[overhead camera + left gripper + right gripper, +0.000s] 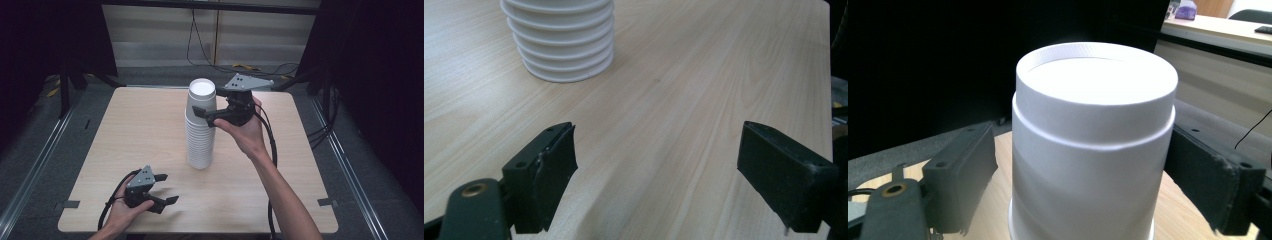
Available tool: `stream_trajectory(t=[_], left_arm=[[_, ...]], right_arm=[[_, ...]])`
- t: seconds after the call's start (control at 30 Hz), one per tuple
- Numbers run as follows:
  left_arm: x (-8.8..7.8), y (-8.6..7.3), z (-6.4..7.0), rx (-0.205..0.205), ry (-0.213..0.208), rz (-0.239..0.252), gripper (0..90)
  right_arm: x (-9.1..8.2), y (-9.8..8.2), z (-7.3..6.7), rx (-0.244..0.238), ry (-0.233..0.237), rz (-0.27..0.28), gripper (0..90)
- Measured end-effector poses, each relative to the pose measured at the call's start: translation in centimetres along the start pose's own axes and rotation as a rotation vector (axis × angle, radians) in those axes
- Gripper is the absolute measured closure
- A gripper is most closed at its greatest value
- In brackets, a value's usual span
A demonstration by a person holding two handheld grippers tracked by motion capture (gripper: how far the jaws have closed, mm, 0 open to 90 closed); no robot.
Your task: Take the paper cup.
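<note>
A tall stack of white paper cups (200, 131), upside down, stands on the middle of the wooden table (125, 130). My right gripper (212, 103) is up at the stack's top from the right, its jaws to either side of the top cup (1093, 135). In the right gripper view one pad (1208, 175) lies against the cup's wall, while a narrow gap shows beside the other pad (965, 172). My left gripper (166, 189) rests near the table's front left, open, with bare wood between its pads (549, 170). The stack's lowest rims (566, 55) show ahead of it.
Black cables trail from both grippers across the table's front and right side. Dark stands and cables sit on the floor behind the table. Metal rails run along the floor on both sides.
</note>
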State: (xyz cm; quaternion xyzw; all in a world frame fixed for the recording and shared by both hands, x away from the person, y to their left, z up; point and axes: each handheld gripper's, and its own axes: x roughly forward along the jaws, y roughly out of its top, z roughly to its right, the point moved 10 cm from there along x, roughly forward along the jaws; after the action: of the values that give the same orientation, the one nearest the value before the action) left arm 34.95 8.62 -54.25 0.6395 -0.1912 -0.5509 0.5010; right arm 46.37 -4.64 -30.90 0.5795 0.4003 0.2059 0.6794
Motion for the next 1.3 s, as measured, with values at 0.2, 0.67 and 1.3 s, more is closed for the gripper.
stream_trajectory(t=[0.2, 0.67, 1.3], left_arm=[[0.0, 0.0, 0.0, 0.008, 0.0, -0.007, 15.7], [0.0, 0.1, -0.1, -0.007, -0.01, 0.004, 15.7], [0.2, 0.0, 0.1, 0.005, -0.007, -0.011, 15.7]], right_arm=[[0.5, 0.4, 0.3, -0.002, 0.006, -0.026, 14.0], [1.8, 0.7, 0.4, 0.008, 0.009, -0.143, 19.0], [1.1, 2.0, 0.4, 0.022, 0.015, -0.088, 20.1]])
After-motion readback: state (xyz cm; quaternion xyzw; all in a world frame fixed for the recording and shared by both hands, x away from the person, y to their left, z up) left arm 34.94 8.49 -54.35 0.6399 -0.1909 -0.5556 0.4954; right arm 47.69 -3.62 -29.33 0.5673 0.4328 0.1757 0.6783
